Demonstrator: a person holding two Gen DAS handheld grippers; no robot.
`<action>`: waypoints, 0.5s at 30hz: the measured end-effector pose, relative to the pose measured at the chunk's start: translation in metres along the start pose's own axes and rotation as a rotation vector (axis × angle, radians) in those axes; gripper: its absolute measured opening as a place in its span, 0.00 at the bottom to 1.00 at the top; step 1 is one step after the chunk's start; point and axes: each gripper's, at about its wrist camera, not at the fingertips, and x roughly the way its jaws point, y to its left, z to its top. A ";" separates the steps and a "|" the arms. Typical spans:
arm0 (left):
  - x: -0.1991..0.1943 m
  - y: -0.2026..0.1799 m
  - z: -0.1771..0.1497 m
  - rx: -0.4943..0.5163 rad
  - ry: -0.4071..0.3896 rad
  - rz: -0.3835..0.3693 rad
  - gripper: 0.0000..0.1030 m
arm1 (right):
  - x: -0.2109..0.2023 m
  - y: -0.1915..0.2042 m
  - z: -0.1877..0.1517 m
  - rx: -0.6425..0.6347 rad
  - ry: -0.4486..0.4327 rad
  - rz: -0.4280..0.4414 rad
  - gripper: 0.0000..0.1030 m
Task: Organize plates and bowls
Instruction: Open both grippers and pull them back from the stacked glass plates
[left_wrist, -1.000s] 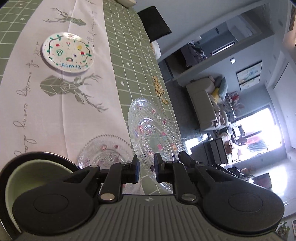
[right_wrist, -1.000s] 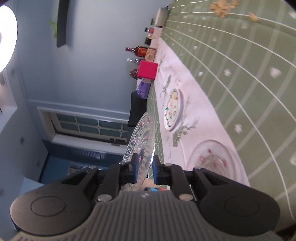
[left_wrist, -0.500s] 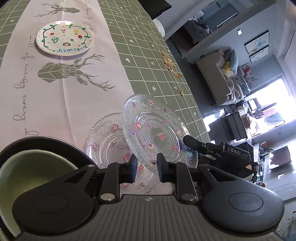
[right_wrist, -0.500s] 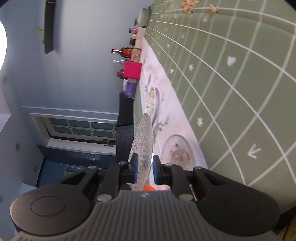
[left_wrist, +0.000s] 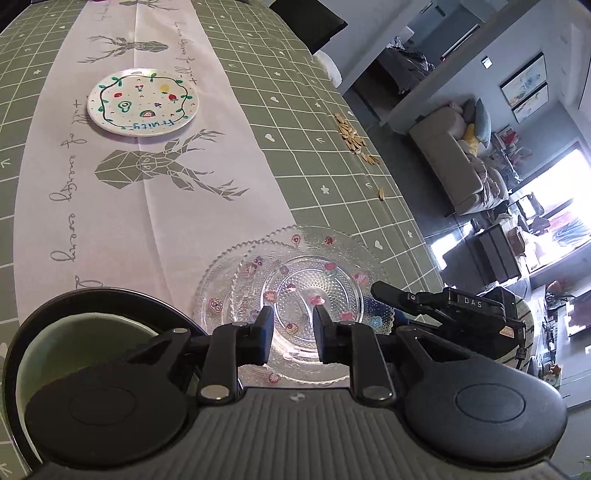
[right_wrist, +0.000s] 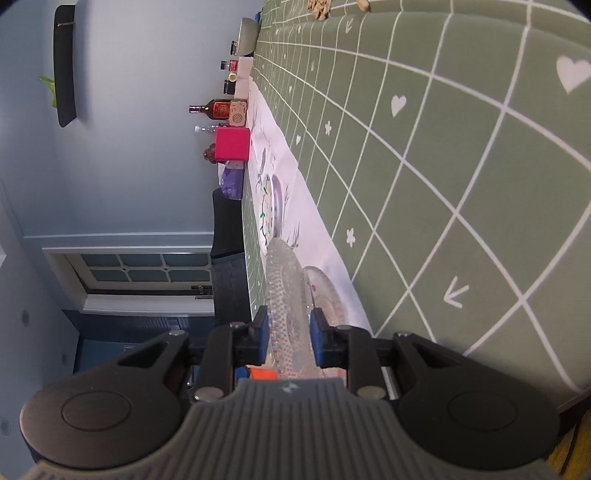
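Right wrist: plate rim (right_wrist: 286, 295) between opening jaws.

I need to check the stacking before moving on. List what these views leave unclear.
- Left wrist: the green bowl is half hidden by the left gripper body.
- Left wrist: the lower glass plate is mostly covered by the top glass plate.
- Right wrist: the right gripper jaws are opening around the top plate's rim; contact unclear.
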 end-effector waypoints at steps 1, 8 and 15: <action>-0.001 0.000 0.000 -0.001 -0.002 -0.003 0.24 | 0.000 0.000 0.000 0.000 0.002 0.000 0.20; -0.018 -0.005 0.002 0.003 -0.076 0.001 0.24 | 0.004 0.020 -0.004 -0.119 -0.026 -0.088 0.12; -0.032 -0.017 -0.002 0.062 -0.139 0.028 0.24 | 0.013 0.041 -0.011 -0.261 -0.066 -0.208 0.11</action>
